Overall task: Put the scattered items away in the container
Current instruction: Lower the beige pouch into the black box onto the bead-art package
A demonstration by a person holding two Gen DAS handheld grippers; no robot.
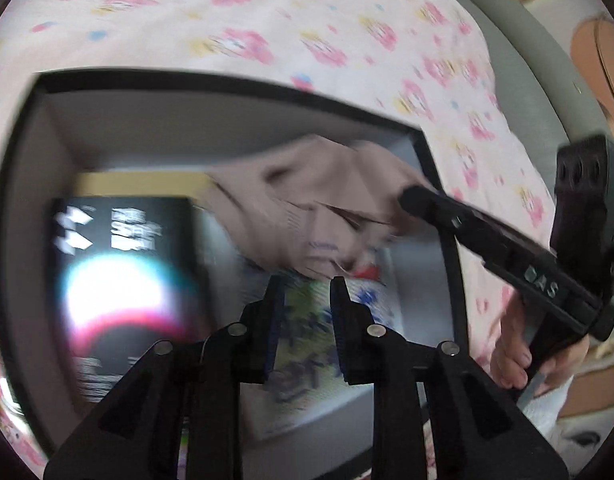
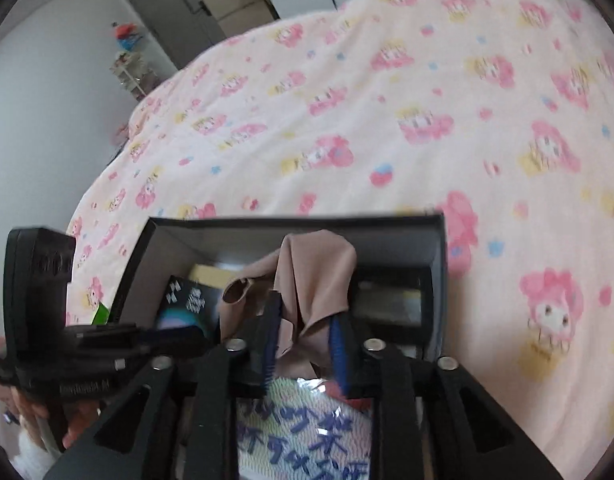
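Right gripper (image 2: 303, 344): its blue-padded fingers (image 2: 270, 344) stand slightly spread with a fold of the beige cloth (image 2: 315, 276) between them; whether the pads press on it cannot be told from either view.
Left gripper (image 1: 307, 300): fingers (image 1: 276, 312) a little apart with nothing between them, hovering over the box's contents just short of the cloth's near edge.
Beige cloth: draped inside the black box (image 2: 435, 264), bunched against its far right part and hanging over the printed packet (image 2: 307, 436).
Handling: thin, limp and very light by the look of its folds; it will sag, slide off smooth pads and snag on the box rim, but is in no way fragile.
Where to take hold: pinch a doubled fold near the bunched top, not a single loose edge, so the cloth does not slip free.
Black box: sits open on the pink patterned bedspread (image 2: 387, 120); it also holds a dark glossy carton (image 1: 119, 264) on its left side.
Printed packet: lies flat in the box below both grippers, partly under the cloth.
Judgement: the cloth already lies within the walls, so it likely needs only releasing and pressing down.
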